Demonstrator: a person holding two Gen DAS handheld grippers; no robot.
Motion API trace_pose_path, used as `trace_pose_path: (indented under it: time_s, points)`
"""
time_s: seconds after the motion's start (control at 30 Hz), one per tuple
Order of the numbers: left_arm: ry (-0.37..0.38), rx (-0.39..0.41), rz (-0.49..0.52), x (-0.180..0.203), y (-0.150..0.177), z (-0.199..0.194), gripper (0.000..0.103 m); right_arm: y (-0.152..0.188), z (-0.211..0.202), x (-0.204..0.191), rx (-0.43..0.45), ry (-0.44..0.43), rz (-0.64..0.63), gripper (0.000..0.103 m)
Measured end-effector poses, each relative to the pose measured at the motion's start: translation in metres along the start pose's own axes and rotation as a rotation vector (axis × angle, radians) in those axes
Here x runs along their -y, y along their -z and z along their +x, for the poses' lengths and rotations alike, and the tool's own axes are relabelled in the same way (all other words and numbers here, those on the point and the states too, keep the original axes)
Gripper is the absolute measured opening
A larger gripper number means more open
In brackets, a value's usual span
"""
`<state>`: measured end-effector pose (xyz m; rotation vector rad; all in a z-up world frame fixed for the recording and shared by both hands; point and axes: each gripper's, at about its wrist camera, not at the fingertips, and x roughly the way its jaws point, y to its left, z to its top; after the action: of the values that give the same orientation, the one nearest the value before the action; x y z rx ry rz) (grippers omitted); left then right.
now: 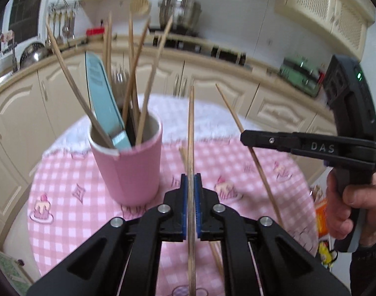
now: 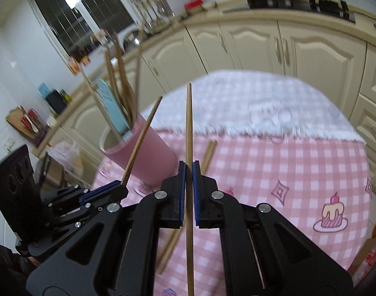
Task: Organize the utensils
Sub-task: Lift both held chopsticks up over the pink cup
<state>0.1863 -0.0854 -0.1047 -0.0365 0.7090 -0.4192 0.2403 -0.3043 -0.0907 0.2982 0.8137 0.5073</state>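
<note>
A pink cup (image 1: 131,170) stands on the pink checked tablecloth (image 1: 237,162) and holds several wooden chopsticks and a light blue flat utensil (image 1: 102,103). My left gripper (image 1: 191,180) is shut on a wooden chopstick (image 1: 191,133) that points up, to the right of the cup. My right gripper (image 2: 189,170) is shut on another wooden chopstick (image 2: 189,123); in the left wrist view it (image 1: 247,139) comes in from the right, holding its chopstick (image 1: 239,128) slanted. The cup (image 2: 148,157) and my left gripper (image 2: 122,187) show in the right wrist view at left. A pair of chopsticks (image 2: 202,162) lies on the cloth.
The round table stands in a kitchen with cream cabinets (image 2: 274,46) close behind it. A white fluffy cloth (image 2: 262,108) covers the table's far part. An orange packet (image 1: 322,217) sits off the table's right edge. Counter clutter and pots line the back.
</note>
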Motion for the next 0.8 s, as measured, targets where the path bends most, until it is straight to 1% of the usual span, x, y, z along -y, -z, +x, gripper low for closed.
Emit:
trace_pose_path:
  time_s: [0.13,0.23,0.43,0.53,0.7,0.8]
  points:
    - [-0.006,0.12,-0.01,-0.004,-0.013,-0.026,0.005,-0.013,-0.016,-0.009,0.1,-0.034,-0.007,0.006]
    - [-0.021,0.217,-0.029,-0.012,-0.029,-0.043,0.005,-0.025,-0.026,-0.017,0.177,-0.054,-0.015,0.006]
    - [-0.047,0.365,-0.056,-0.035,-0.062,-0.067,0.005,-0.055,-0.031,-0.047,0.312,-0.071,-0.068,0.006]
    - [-0.04,0.427,-0.069,-0.042,-0.077,-0.075,0.005,-0.066,-0.028,-0.061,0.354,-0.086,-0.089,0.006]
    - [-0.045,0.503,-0.091,-0.051,-0.098,-0.077,0.005,-0.084,-0.021,-0.082,0.418,-0.116,-0.112,0.006]
    - [-0.064,0.553,-0.093,-0.052,-0.108,-0.076,0.005,-0.095,-0.018,-0.09,0.452,-0.124,-0.118,0.006]
